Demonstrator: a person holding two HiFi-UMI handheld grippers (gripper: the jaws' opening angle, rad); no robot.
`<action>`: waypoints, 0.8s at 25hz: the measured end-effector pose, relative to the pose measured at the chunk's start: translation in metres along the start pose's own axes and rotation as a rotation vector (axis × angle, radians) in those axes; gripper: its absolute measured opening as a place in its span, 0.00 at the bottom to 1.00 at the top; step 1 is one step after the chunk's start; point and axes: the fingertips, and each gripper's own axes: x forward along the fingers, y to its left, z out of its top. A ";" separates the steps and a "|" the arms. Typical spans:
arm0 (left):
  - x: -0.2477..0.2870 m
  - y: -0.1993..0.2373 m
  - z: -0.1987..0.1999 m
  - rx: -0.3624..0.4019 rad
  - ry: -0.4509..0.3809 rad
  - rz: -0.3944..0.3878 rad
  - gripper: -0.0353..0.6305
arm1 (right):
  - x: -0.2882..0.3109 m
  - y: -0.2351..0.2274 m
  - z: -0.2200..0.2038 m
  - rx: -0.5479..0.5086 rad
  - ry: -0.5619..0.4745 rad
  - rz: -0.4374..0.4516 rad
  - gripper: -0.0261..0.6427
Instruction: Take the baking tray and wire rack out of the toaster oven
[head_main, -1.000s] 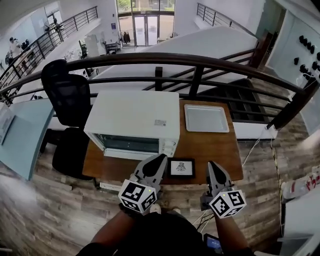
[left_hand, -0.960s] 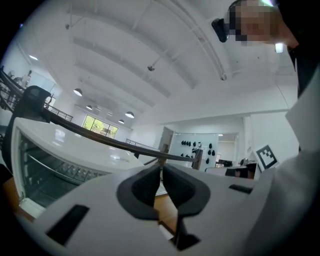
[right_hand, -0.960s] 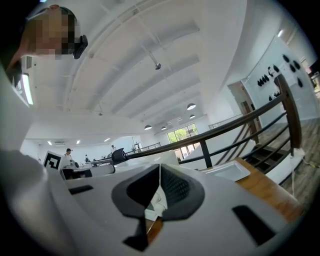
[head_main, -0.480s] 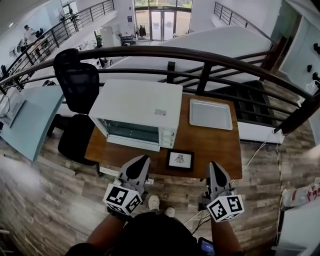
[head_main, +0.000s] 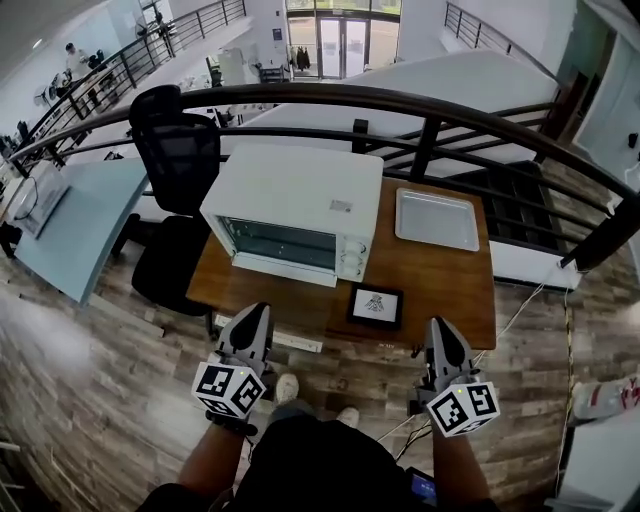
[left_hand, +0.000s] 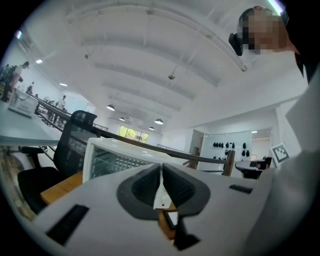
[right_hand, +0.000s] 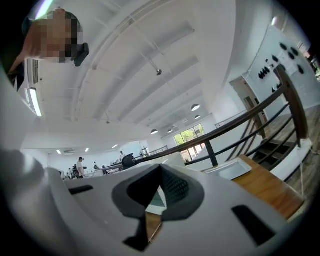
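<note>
On the wooden table (head_main: 440, 290), the white toaster oven (head_main: 292, 205) stands rear left with its glass door (head_main: 278, 245) closed, and a shallow metal tray (head_main: 436, 219) lies flat at the rear right corner; any rack behind the glass cannot be made out. Tray and wire rack are judged thin, stiff, light and smooth, so each is best pinched mid-way along its front rim. Left gripper (head_main: 254, 312) and right gripper (head_main: 440, 326) are held level short of the table's front edge, jaws closed together and empty.
</note>
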 end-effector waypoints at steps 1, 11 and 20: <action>-0.001 0.009 -0.002 -0.005 0.008 0.013 0.09 | 0.001 -0.001 0.001 0.008 -0.009 -0.012 0.04; 0.034 0.101 0.003 -0.091 0.030 0.038 0.09 | 0.078 0.051 -0.026 0.018 0.022 -0.006 0.04; 0.076 0.179 -0.008 -0.275 0.083 0.007 0.09 | 0.177 0.104 -0.091 0.072 0.134 -0.009 0.04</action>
